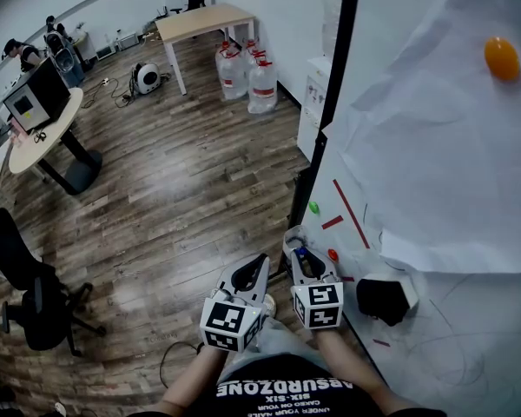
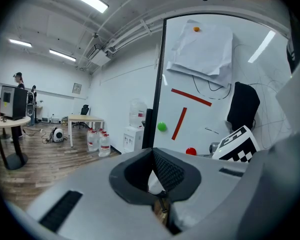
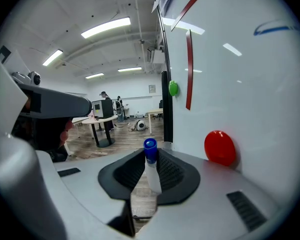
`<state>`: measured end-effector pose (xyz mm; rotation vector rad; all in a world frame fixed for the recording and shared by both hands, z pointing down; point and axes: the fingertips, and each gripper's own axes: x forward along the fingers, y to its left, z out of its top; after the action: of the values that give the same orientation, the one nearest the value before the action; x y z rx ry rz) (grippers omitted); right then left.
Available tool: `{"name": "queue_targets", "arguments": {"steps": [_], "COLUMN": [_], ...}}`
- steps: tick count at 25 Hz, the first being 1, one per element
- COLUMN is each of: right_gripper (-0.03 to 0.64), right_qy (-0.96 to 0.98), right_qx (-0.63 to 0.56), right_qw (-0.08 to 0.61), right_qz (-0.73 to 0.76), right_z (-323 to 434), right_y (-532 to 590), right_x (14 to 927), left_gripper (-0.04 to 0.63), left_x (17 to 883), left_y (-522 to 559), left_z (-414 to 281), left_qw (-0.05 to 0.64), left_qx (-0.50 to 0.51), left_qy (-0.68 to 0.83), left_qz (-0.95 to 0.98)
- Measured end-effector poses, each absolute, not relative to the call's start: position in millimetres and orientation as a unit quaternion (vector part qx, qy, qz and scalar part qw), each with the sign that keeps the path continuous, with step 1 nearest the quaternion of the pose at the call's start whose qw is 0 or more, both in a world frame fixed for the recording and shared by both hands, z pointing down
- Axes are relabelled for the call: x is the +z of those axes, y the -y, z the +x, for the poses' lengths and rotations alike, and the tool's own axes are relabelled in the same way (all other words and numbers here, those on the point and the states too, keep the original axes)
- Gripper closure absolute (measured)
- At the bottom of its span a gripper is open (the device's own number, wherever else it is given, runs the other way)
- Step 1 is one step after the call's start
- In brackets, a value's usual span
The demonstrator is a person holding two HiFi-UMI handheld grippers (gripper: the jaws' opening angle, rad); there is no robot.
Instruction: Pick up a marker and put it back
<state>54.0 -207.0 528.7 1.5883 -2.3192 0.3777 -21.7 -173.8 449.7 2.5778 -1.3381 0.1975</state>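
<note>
A white marker with a blue cap [image 3: 150, 166] stands upright between the pads of my right gripper [image 3: 150, 153], which is shut on it. In the head view the right gripper [image 1: 300, 252] sits at the lower left edge of the whiteboard [image 1: 451, 354], with the marker [image 1: 300, 255] showing as a blue spot between its jaws. A red magnet [image 3: 220, 147] is on the board just right of the jaws. My left gripper [image 1: 253, 269] hangs beside it over the floor, off the board. Its jaws [image 2: 152, 156] are shut with nothing held.
The board carries a green magnet [image 1: 313, 207], red strips [image 1: 351, 213], a black eraser [image 1: 384, 298], a large paper sheet [image 1: 451, 146] and an orange magnet [image 1: 501, 58]. Water bottles [image 1: 247, 76], a table [image 1: 204, 22], a round desk [image 1: 39, 133] and an office chair [image 1: 26, 294] stand on the wooden floor.
</note>
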Motion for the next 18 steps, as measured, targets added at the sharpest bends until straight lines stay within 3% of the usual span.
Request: {"name": "queue_targets", "arguments": {"steps": [18], "right_gripper": [0.552], "right_qy": [0.801], "right_qx": [0.111], "right_qw": [0.156], "right_qz": [0.568], "right_z": [57.4], "right_y": [205.0], "right_x": [526.0], "left_gripper": [0.588], "left_x": [451.6], "left_y": [170.8], "left_z": [-24.6], "left_qw": [0.116], "left_qx": [0.07], "left_qy": [0.457], "left_qz": [0.879]}}
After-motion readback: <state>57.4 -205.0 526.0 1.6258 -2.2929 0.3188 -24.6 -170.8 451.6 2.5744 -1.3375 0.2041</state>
